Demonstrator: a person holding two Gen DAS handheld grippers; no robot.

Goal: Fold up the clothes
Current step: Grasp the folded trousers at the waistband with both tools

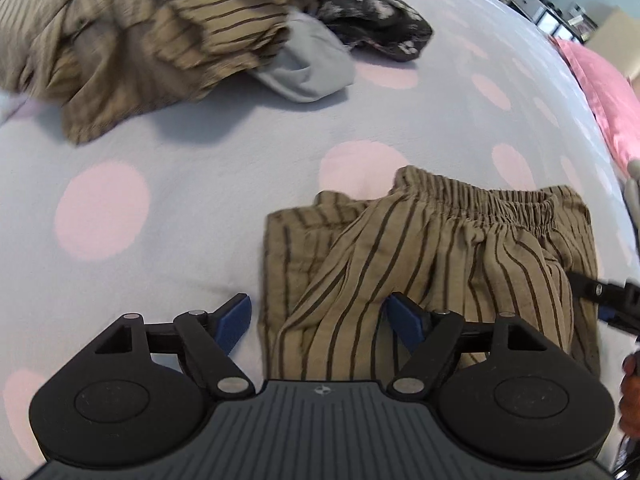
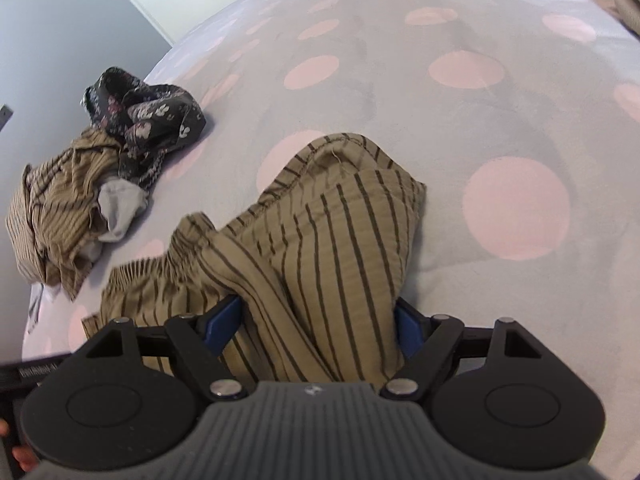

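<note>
Tan trousers with dark stripes (image 1: 440, 248) lie folded on the bed, elastic waistband at the far side. My left gripper (image 1: 320, 310) hangs just above their near left edge, jaws wide apart, one finger over the sheet and the other over the cloth. In the right wrist view the same trousers (image 2: 320, 232) bulge up between the spread fingers of my right gripper (image 2: 316, 318), and the pads do not pinch them. The right gripper (image 1: 612, 300) also pokes in at the right edge of the left wrist view.
The bed has a pale sheet with pink dots (image 1: 180, 152). A loose pile sits at the far left: a striped tan garment (image 1: 140, 40), a grey one (image 1: 308, 68) and a dark floral one (image 1: 372, 12). A pink pillow (image 1: 608, 92) lies at the right.
</note>
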